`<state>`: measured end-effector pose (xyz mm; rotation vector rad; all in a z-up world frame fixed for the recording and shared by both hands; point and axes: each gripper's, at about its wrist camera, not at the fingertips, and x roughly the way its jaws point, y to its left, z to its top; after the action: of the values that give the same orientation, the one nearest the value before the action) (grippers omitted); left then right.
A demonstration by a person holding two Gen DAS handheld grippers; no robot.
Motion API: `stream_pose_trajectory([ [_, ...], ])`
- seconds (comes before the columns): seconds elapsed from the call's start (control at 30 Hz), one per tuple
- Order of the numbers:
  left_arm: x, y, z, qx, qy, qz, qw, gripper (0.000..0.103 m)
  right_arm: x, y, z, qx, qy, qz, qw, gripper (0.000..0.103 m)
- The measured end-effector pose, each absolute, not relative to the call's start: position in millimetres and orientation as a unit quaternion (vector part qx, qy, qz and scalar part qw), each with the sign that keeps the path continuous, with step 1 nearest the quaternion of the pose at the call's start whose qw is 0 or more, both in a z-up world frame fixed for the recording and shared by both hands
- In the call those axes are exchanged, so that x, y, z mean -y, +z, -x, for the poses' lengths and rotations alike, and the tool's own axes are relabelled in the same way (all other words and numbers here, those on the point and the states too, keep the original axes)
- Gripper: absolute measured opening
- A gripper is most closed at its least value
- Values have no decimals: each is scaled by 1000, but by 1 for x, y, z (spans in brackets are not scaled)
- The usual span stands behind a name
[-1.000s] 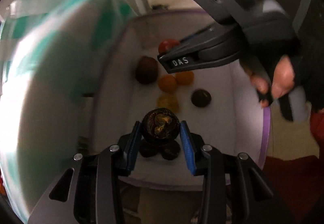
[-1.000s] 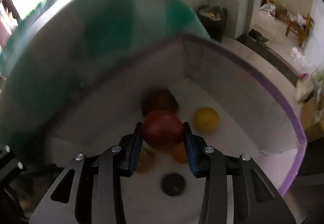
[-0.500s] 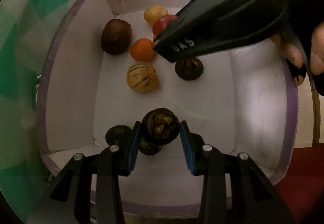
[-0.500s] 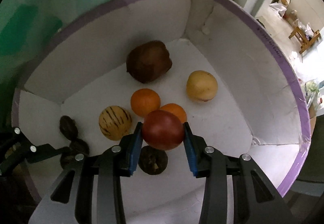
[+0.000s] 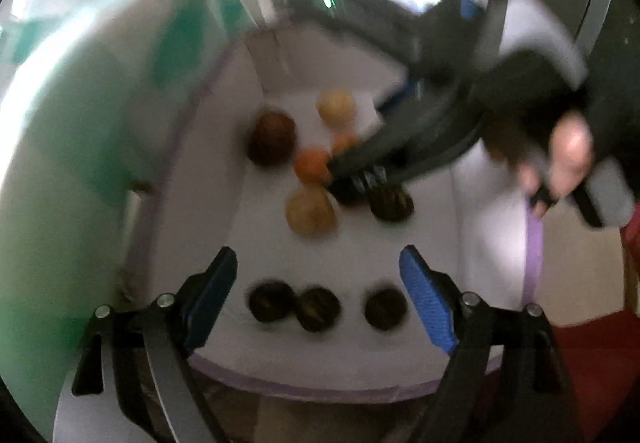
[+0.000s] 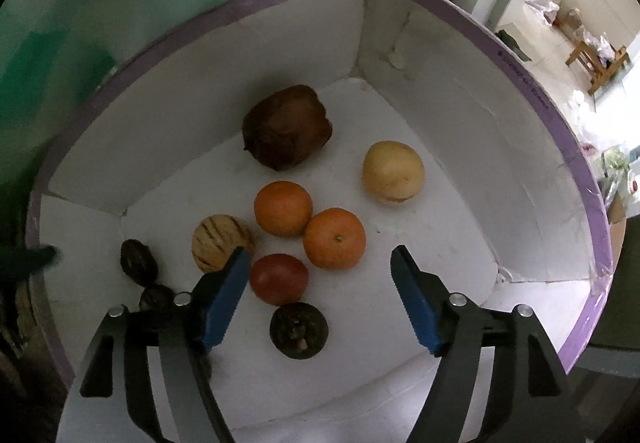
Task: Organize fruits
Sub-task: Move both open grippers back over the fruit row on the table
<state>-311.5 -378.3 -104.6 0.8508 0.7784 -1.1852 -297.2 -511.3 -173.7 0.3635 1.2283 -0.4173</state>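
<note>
A white box with a purple rim [image 6: 560,131] holds the fruit. In the right wrist view lie a red fruit [image 6: 279,278], two oranges [image 6: 283,207] [image 6: 334,238], a striped yellow fruit [image 6: 218,239], a yellow fruit [image 6: 393,172], a large brown fruit [image 6: 287,126] and a dark round fruit [image 6: 299,329]. My right gripper [image 6: 320,295] is open and empty above the red fruit. My left gripper [image 5: 318,295] is open and empty above three dark round fruits [image 5: 386,308] [image 5: 318,309] [image 5: 271,301] at the box's near edge [image 5: 320,387].
A green and white patterned surface [image 6: 100,3] lies beside the box on the left. In the blurred left wrist view the right gripper's body and the gloved hand [image 5: 560,139] reach over the box's right side. A room with furniture [image 6: 592,59] shows beyond.
Both grippers have opened. The left one let go of its dark round fruit at the box's near edge. The right one let go of the red fruit beside the oranges. The left gripper has pulled back.
</note>
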Motion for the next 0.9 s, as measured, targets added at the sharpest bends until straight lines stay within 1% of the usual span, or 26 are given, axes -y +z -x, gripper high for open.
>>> stream_pose_trajectory([
  [0.1, 355, -57, 310, -297, -539, -310, 725, 85, 511, -163, 305, -551, -204, -171, 791, 71],
  [0.17, 336, -25, 297, -269, -534, -261, 758, 95, 514, -151, 306, -529, -218, -172, 802, 73],
  [0.23, 318, 2, 277, -251, -513, -221, 791, 99, 515, -132, 307, -495, -225, -177, 820, 77],
  [0.3, 287, 25, 248, -246, -479, -176, 824, 101, 513, -113, 306, -457, -221, -183, 842, 78],
  [0.4, 240, 47, 197, -258, -406, -129, 867, 101, 502, -81, 306, -391, -195, -188, 879, 84],
  [0.43, 218, 50, 175, -270, -367, -110, 883, 101, 491, -66, 304, -359, -173, -186, 898, 84],
  [0.5, 180, 56, 141, -290, -313, -76, 901, 101, 469, -48, 299, -321, -132, -175, 921, 87],
  [0.57, 143, 62, 112, -304, -263, -44, 915, 101, 444, -33, 288, -306, -98, -153, 934, 87],
  [0.67, 99, 65, 79, -301, -205, -21, 931, 101, 395, -12, 263, -300, -39, -123, 945, 87],
  [0.8, 42, 69, 43, -290, -130, -23, 948, 101, 337, 14, 216, -307, 28, -93, 947, 87],
  [0.9, -5, 64, 19, -287, -75, 18, 955, 101, 293, 28, 178, -314, 52, -55, 946, 87],
])
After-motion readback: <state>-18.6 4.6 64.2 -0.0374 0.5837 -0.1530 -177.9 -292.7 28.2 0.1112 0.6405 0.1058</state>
